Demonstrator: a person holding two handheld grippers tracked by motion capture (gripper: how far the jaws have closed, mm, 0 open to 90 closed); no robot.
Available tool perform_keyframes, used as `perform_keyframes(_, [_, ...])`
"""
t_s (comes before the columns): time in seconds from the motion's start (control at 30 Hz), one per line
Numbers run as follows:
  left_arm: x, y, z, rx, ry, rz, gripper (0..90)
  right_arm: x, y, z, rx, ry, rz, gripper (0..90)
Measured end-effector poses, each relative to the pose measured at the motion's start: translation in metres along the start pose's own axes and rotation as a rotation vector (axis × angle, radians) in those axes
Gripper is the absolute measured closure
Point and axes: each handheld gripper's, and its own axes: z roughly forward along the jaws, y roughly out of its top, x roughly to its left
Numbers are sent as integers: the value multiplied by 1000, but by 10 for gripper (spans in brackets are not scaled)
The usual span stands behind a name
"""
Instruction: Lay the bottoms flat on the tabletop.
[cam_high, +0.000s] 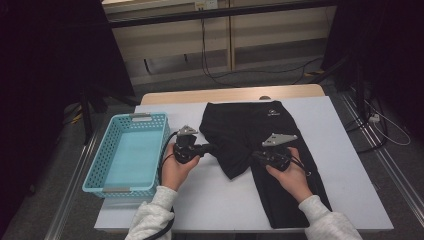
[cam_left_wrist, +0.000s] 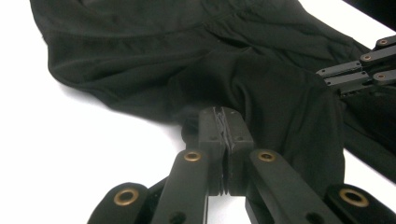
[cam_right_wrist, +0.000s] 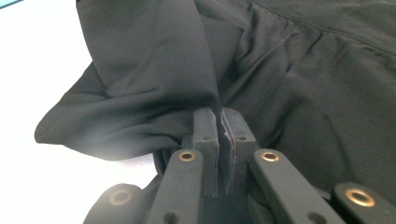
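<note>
A black pair of trousers (cam_high: 250, 125) lies on the white table (cam_high: 340, 165), waistband and small white logo at the far side. One leg runs toward the near edge; the other is folded over into a lump at the middle. My left gripper (cam_high: 216, 148) reaches in from the left and is shut on the left edge of that folded leg. In the left gripper view its jaws (cam_left_wrist: 225, 116) meet on the dark cloth (cam_left_wrist: 140, 56). My right gripper (cam_high: 255, 156) is shut on the cloth near the crotch, and the fabric (cam_right_wrist: 327, 93) rises from its tips (cam_right_wrist: 219, 116).
A light blue plastic basket (cam_high: 100, 165) with nothing in it stands at the table's left side, close to my left hand. Bare white tabletop lies to the right of the trousers and in front of the basket. Cables run over the floor beyond the table.
</note>
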Motion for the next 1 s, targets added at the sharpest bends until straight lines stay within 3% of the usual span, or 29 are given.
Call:
perform_keyframes(0.5, [-5, 0, 12, 27, 4, 6, 882, 22, 8, -22, -35, -42, -96, 587])
perform_keyframes(0.7, [-1, -1, 11, 26, 21, -2, 882, 39, 17, -27, -73, 24, -105, 560])
perform_keyframes(0.83, [-1, -1, 8, 17, 21, -11, 881, 55, 19, -15, -38, 97, -131, 581])
perform_keyframes(0.87, [-1, -1, 7, 16, 21, -12, 881, 58, 19, -11, -34, 126, -119, 584])
perform_keyframes(1.0, [-2, -1, 6, 12, 22, -9, 881, 69, 18, 2, -1, 158, -151, 571])
